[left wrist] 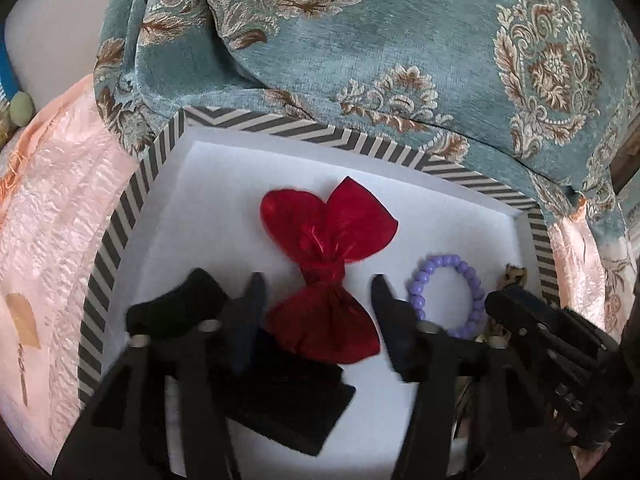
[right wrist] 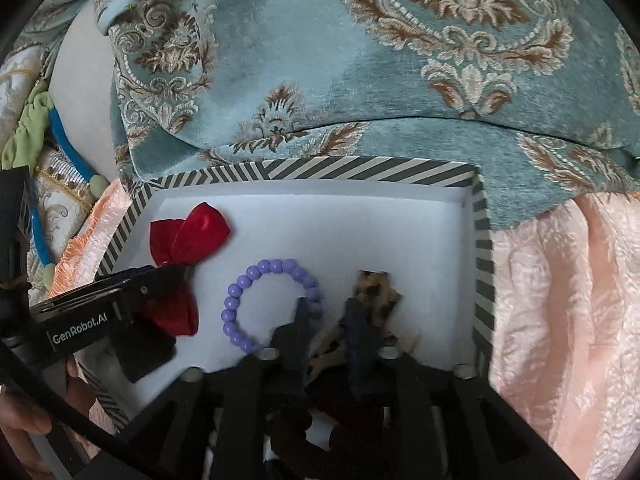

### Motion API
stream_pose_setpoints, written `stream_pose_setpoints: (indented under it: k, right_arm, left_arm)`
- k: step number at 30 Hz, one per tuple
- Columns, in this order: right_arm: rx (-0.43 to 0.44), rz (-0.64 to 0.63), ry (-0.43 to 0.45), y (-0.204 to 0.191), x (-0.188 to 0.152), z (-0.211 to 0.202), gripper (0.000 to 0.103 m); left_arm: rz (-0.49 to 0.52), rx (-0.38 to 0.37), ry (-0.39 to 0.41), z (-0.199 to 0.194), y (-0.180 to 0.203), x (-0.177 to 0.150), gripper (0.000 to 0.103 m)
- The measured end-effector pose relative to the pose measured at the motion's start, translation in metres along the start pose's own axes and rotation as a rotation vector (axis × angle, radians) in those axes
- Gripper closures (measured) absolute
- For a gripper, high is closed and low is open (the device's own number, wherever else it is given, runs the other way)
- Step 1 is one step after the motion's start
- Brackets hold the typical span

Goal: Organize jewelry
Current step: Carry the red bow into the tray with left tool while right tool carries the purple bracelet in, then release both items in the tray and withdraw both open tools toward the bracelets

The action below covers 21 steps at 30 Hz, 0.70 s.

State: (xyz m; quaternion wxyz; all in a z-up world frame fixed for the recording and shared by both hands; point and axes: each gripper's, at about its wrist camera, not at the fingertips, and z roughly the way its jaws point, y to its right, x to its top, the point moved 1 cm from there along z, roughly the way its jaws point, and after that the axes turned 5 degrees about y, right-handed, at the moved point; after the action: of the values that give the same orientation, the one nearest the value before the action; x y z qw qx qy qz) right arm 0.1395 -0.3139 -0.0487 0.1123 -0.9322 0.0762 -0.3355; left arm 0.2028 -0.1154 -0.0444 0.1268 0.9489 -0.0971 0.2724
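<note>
A white-lined box with a grey-and-white striped rim (left wrist: 280, 130) (right wrist: 360, 172) holds a red satin bow (left wrist: 328, 268) (right wrist: 188, 236), a purple bead bracelet (left wrist: 448, 280) (right wrist: 248, 304), a leopard-print hair piece (right wrist: 380, 292) and black fabric items (left wrist: 180, 304). My left gripper (left wrist: 320, 284) is open, its fingers on either side of the bow's knot. My right gripper (right wrist: 326, 308) hovers over the leopard piece with jaws slightly apart, gripping nothing; its body also shows in the left wrist view (left wrist: 560, 340).
A teal floral upholstered cushion (left wrist: 400, 40) (right wrist: 360, 60) rises right behind the box. Pink textured fabric (left wrist: 48, 220) (right wrist: 560, 300) lies under and beside the box. A dark scrunchie (right wrist: 320, 432) sits below the right gripper.
</note>
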Motion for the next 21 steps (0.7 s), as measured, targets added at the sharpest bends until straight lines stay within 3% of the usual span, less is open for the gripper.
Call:
stream_pose_setpoints:
  k: [2, 9, 11, 21]
  right_arm:
    - [0.014, -0.007, 0.014, -0.002, -0.002, -0.007, 0.068]
    - [0.011, -0.077, 0.065, -0.018, -0.010, -0.043, 0.067]
    - [0.000, -0.088, 0.091, -0.022, -0.013, -0.057, 0.060]
    - [-0.061, -0.125, 0.122, -0.039, -0.043, -0.102, 0.060]
  left_arm:
    - [0.003, 0.014, -0.001, -0.005, 0.000, -0.004, 0.044]
    - [0.010, 0.029, 0.034, -0.034, 0.006, -0.016, 0.044]
    - [0.010, 0.038, 0.041, -0.043, 0.007, -0.021, 0.044]
    - [0.019, 0.095, 0.088, -0.095, 0.010, -0.058, 0.044]
